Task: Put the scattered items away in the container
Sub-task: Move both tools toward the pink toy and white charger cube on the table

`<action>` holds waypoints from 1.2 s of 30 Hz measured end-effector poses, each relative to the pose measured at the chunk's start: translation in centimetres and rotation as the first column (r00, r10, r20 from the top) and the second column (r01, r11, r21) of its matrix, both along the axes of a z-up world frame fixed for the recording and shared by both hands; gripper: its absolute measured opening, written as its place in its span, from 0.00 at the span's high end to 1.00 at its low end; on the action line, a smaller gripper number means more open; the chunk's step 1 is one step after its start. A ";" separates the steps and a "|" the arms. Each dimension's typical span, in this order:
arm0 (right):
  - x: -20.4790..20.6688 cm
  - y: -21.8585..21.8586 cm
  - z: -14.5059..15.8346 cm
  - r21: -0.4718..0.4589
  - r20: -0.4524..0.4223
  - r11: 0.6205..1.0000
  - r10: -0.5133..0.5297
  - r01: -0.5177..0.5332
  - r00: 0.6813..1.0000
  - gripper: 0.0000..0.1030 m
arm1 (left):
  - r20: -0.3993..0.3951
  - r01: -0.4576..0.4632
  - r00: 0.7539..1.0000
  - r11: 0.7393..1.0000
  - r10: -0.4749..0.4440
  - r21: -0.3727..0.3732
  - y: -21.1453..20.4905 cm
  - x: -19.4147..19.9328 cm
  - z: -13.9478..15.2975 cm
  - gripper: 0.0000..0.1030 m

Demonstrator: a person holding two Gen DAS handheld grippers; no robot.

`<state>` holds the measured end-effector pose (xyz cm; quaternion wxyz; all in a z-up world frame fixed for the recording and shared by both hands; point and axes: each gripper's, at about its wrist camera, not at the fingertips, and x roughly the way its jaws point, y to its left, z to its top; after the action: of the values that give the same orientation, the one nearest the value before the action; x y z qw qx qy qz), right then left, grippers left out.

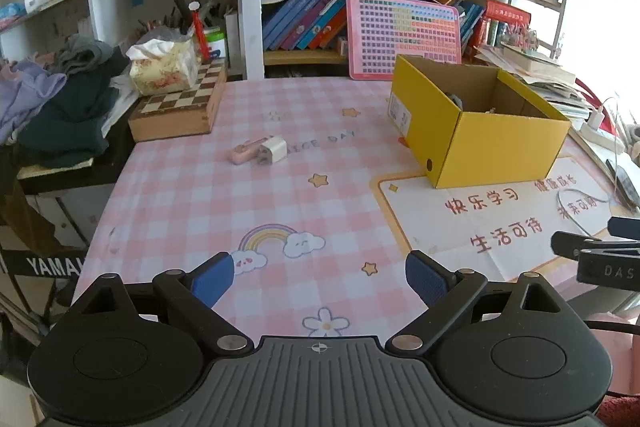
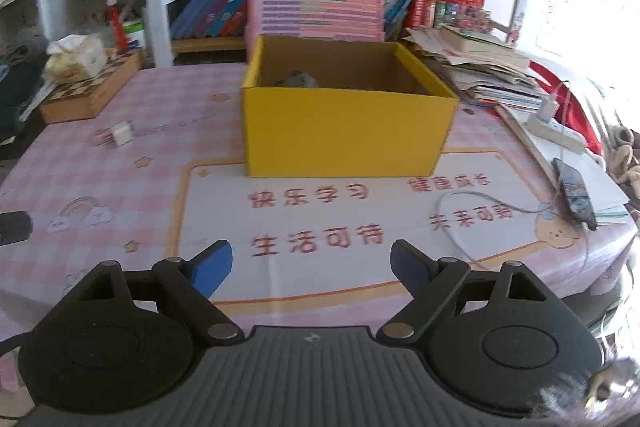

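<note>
A yellow cardboard box [image 1: 492, 151] stands open on the pink checked tablecloth, at the right in the left wrist view and straight ahead in the right wrist view [image 2: 344, 131]. A grey item [image 2: 296, 81] lies inside it. A pink item [image 1: 244, 150] and a white charger block [image 1: 274, 150] lie touching each other left of the box; they show far left in the right wrist view [image 2: 120, 134]. My left gripper [image 1: 320, 277] is open and empty near the front edge. My right gripper [image 2: 310, 267] is open and empty, over the white mat in front of the box.
A chessboard box [image 1: 180, 107] with a tissue pack [image 1: 164, 69] stands at the back left, beside piled clothes [image 1: 60, 99]. A pink board [image 1: 404, 35] leans behind the box. A phone [image 2: 574, 193], a cable [image 2: 472, 203] and a power strip [image 2: 556, 133] lie at the right, by stacked papers.
</note>
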<state>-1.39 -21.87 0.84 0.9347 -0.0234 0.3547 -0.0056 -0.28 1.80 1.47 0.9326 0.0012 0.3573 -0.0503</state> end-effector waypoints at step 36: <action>1.1 9.1 -0.5 -0.047 -0.032 0.961 0.272 -0.274 0.962 0.03 | -0.058 -0.029 0.998 0.997 0.033 0.066 3.7 -1.4 -1.0 0.02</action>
<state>-0.34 -12.74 0.35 0.9211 -0.0958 0.3595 0.1146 -1.73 5.47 0.45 0.9217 0.0247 0.3863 -0.0243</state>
